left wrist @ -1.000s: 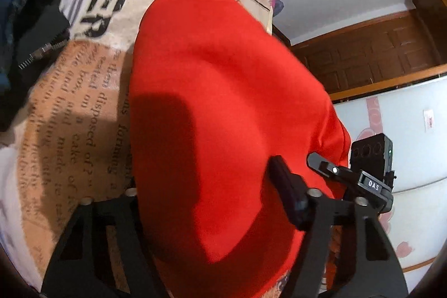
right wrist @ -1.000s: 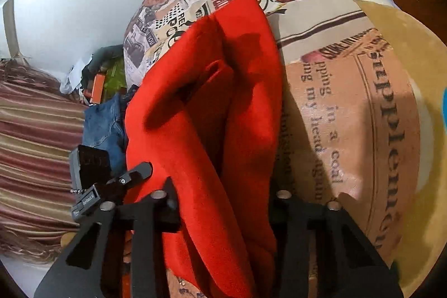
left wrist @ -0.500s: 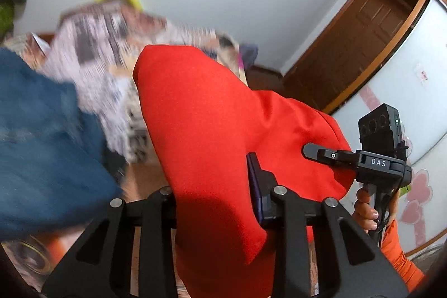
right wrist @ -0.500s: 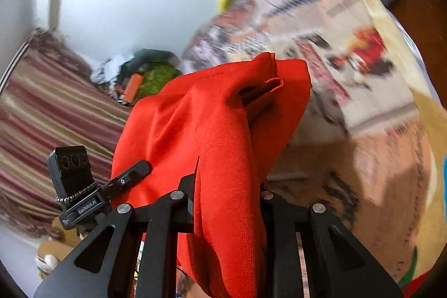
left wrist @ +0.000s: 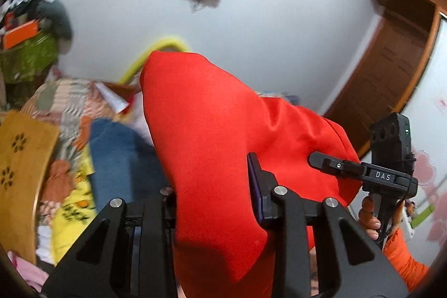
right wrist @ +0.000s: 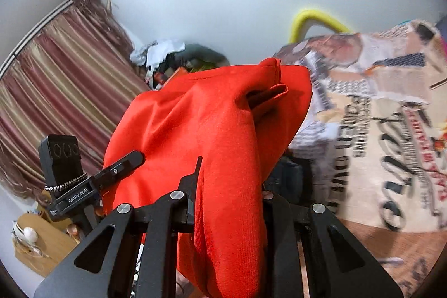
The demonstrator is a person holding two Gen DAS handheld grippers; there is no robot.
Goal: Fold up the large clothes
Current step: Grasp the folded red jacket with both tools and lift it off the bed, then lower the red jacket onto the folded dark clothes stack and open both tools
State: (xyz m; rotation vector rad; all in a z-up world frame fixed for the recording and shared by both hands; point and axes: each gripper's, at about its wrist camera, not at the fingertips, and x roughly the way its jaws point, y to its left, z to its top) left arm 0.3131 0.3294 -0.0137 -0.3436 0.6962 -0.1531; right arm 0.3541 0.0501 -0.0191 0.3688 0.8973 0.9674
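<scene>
A large red garment (left wrist: pixel 212 136) hangs in the air between my two grippers, clear of the bed. My left gripper (left wrist: pixel 215 186) is shut on one part of it; the cloth bulges forward and hides the fingertips. My right gripper (right wrist: pixel 229 186) is shut on another part of the red garment (right wrist: pixel 223 124), which drapes over the jaws. The right gripper also shows in the left wrist view (left wrist: pixel 363 169), and the left gripper in the right wrist view (right wrist: pixel 111 172).
A bed with a newspaper-print cover (right wrist: pixel 377 130) lies at the right. Blue jeans (left wrist: pixel 120 158) and other clothes lie below at the left by a wooden board (left wrist: pixel 19 175). A wooden door (left wrist: pixel 391 69), striped curtains (right wrist: pixel 56 91) and a clutter pile (left wrist: pixel 28 46) stand around.
Both grippers have risen and tilted up, lifting the red garment off the bed cover. The views now show the wall and screen instead of the bed top.
</scene>
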